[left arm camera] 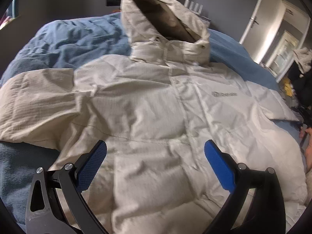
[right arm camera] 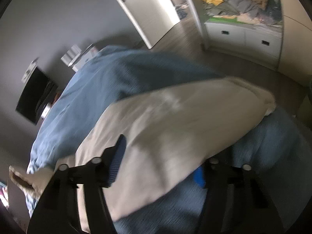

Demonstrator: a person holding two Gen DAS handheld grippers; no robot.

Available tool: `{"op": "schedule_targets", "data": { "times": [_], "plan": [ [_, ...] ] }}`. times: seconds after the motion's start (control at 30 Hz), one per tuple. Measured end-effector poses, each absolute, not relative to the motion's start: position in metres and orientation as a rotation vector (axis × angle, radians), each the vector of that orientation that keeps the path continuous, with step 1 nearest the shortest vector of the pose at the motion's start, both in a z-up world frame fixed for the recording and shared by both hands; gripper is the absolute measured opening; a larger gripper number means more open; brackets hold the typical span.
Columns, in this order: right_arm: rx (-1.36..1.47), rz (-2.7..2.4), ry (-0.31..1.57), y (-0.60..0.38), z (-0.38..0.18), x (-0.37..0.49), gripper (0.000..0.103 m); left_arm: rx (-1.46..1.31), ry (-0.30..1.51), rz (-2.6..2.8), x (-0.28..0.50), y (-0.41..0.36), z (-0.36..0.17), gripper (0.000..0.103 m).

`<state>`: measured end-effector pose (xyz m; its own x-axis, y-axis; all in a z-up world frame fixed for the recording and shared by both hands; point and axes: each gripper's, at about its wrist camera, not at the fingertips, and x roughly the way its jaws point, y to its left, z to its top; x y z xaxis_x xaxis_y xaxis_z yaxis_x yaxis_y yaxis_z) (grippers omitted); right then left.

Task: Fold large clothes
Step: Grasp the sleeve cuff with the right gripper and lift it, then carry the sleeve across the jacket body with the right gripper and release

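A large off-white hooded puffer jacket (left arm camera: 156, 105) lies front up on a blue blanket (left arm camera: 68, 41), hood (left arm camera: 161, 19) at the far end, one sleeve (left arm camera: 35, 99) stretched to the left. My left gripper (left arm camera: 155, 150) is open and empty, hovering over the jacket's lower front. In the right wrist view my right gripper (right arm camera: 159, 156) is open around the jacket's other sleeve (right arm camera: 175, 120), which lies between the blue pads (right arm camera: 117, 161); the right pad is mostly hidden under the fabric. The view is blurred.
The blue blanket (right arm camera: 109, 81) covers the bed. A white door (right arm camera: 144, 9), a white drawer unit (right arm camera: 243, 37) piled with clothes, and wood floor lie beyond the bed. A dark screen (right arm camera: 35, 99) hangs on the grey wall.
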<state>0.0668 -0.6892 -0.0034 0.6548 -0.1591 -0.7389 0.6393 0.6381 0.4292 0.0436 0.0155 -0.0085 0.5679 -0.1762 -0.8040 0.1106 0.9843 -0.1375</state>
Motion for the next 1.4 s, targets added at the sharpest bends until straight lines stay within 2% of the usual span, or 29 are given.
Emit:
{"op": "schedule_targets", "data": {
  "times": [0.1,0.23,0.5,0.67,0.83,1.07,1.3,1.33,1.4],
  "plan": [
    [0.802,-0.512,0.675,-0.701,-0.001,0.066,0.036,-0.106,0.936,-0.134,0.046,0.025,-0.007,0.096],
    [0.701,-0.406,0.549,-0.675,0.045,0.064,0.019,-0.099,0.924,-0.127,0.046,0.027,-0.006,0.096],
    [0.395,-0.097,0.376,-0.541,0.170,0.063,0.017,-0.144,0.916,-0.143,0.043,0.034,-0.010,0.096],
    [0.343,0.128,0.422,-0.454,0.195,0.075,0.017,-0.152,0.901,-0.127,0.039,0.041,-0.011,0.096],
    [0.348,0.301,0.512,-0.379,0.180,0.087,0.017,-0.113,0.877,-0.071,0.038,0.045,-0.010,0.096],
    [0.210,0.432,0.727,-0.279,0.100,0.088,0.017,-0.078,0.881,-0.060,0.038,0.045,-0.014,0.096],
    [0.078,0.521,0.961,-0.253,0.026,0.083,0.017,-0.090,0.901,-0.069,0.039,0.043,-0.017,0.096],
    [0.089,0.539,0.997,-0.253,0.016,0.081,0.020,-0.089,0.901,-0.068,0.039,0.043,-0.016,0.096],
    [0.118,0.567,1.034,-0.258,0.011,0.077,0.032,-0.083,0.901,-0.069,0.039,0.042,-0.016,0.096]
  ]
}}
